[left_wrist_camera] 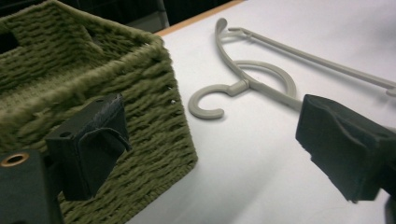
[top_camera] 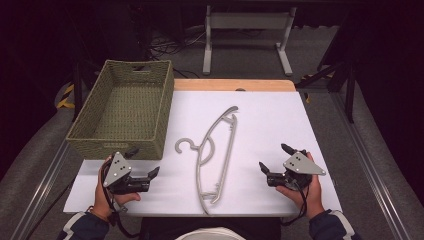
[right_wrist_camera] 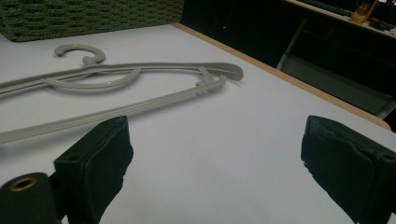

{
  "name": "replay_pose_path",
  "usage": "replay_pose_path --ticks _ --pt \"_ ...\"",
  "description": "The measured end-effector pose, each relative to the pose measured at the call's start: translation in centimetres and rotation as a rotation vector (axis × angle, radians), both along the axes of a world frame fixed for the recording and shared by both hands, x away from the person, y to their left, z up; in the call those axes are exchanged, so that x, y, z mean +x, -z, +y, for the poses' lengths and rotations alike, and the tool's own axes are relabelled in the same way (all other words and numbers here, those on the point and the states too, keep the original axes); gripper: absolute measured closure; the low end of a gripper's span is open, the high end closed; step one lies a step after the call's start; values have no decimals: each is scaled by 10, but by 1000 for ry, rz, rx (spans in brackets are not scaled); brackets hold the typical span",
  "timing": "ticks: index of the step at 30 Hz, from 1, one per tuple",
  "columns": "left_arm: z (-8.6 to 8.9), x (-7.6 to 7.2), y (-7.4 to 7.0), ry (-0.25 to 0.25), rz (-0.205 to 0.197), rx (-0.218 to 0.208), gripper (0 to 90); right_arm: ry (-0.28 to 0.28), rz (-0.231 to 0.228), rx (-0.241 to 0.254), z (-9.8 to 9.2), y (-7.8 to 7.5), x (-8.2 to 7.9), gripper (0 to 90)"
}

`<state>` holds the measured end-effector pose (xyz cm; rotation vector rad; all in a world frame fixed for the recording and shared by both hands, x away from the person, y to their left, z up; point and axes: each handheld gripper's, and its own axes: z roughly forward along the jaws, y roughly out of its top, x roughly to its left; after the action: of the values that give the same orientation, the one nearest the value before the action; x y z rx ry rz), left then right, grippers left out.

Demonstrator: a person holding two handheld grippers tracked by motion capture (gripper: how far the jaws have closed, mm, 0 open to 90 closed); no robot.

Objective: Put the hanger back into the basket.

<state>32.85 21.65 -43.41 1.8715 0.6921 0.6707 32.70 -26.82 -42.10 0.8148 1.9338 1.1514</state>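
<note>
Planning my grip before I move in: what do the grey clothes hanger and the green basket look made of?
Grey clothes hanger: probably moulded plastic, smooth with a slight sheen and thin, even bars. Green woven basket: braided cord or paper-rope weave, matte and rough, with visible twisted strands; the exact fibre is unclear.

A: What's between my tools?

B: One grey plastic hanger [top_camera: 216,155], lying flat on the white surface [top_camera: 280,125].

A: Pose?

B: Hook [left_wrist_camera: 208,100] points toward the green woven basket [top_camera: 125,107], just short of its near corner. Long bar runs near-to-far, one shoulder tip at the far end. Nothing touching it.
</note>
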Motion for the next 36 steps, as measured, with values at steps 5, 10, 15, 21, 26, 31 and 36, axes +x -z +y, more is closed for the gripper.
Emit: replay_pose_path --ticks 5,10,15,21,26,31,36 --pt "-8 -2 0 5 34 -14 114 8 9 -21 1 2 1 92" --pt "-32 2 4 45 166 0 128 8 26 -43 4 4 2 93" --pt "-65 12 5 27 299 39 129 4 45 -43 3 4 4 102" --pt "-113 24 11 38 395 147 196 -1 68 -73 5 8 6 104" --pt "-137 34 20 29 456 198 241 -2 74 -75 4 9 6 105" --pt "-149 52 22 -34 491 226 299 -3 85 -71 4 9 7 109" --pt "-148 64 17 -38 519 252 461 -6 110 -81 5 12 9 113"
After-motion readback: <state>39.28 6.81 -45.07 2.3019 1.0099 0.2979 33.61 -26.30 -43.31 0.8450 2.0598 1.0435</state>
